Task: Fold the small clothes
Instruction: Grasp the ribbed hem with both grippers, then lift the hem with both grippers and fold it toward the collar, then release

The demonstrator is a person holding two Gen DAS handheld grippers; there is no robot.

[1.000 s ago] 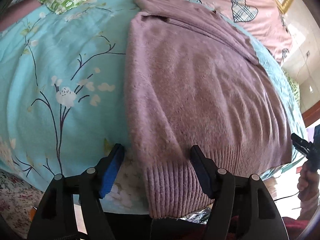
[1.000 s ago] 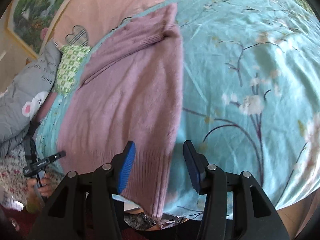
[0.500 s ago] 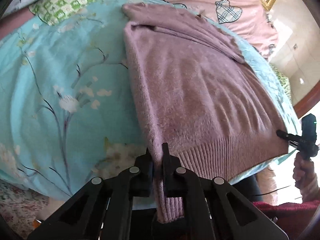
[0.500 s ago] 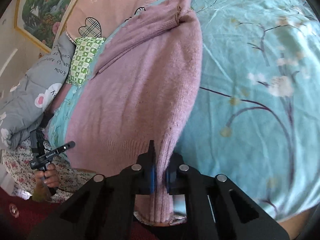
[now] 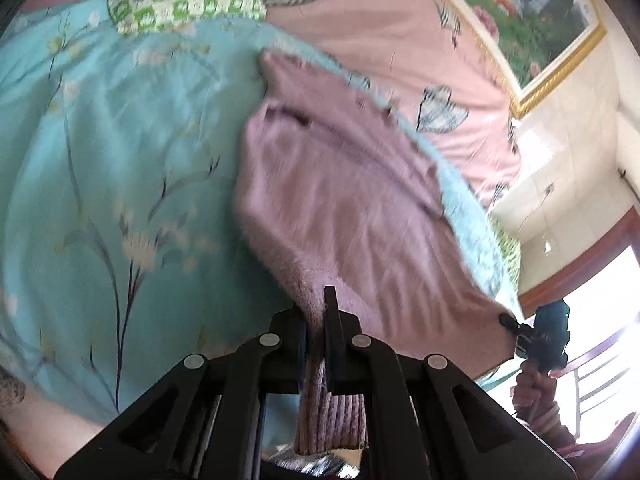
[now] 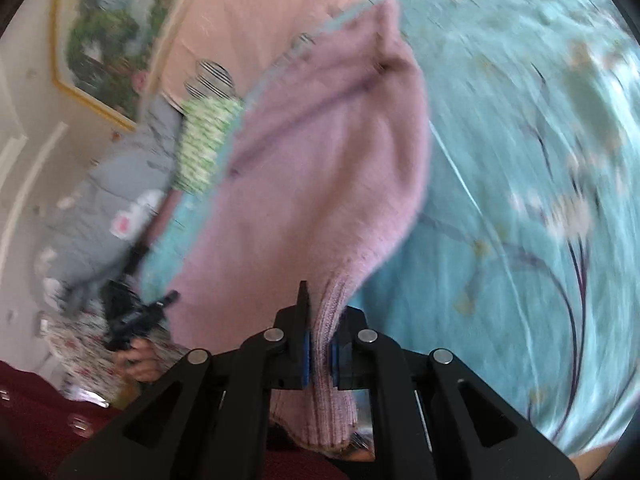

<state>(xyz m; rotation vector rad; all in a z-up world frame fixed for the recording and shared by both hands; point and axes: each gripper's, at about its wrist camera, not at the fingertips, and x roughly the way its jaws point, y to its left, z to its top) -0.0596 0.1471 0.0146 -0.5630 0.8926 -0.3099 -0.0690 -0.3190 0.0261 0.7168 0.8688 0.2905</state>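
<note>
— Two corners of the mauve sweater [image 5: 352, 216] are in our grip: our left tool [image 5: 316, 340] is clamped on the ribbed hem at one side, our right tool [image 6: 318, 344] on the ribbed hem at the other.

— Fuzzy knit above the ribbing, hem lifted, upper part lying on the turquoise floral bedspread [image 5: 100, 168].

— We hold both tools low at the bed's near edge, pointing toward the pink heart-print cover [image 5: 400, 40]; both views are blurred.
</note>
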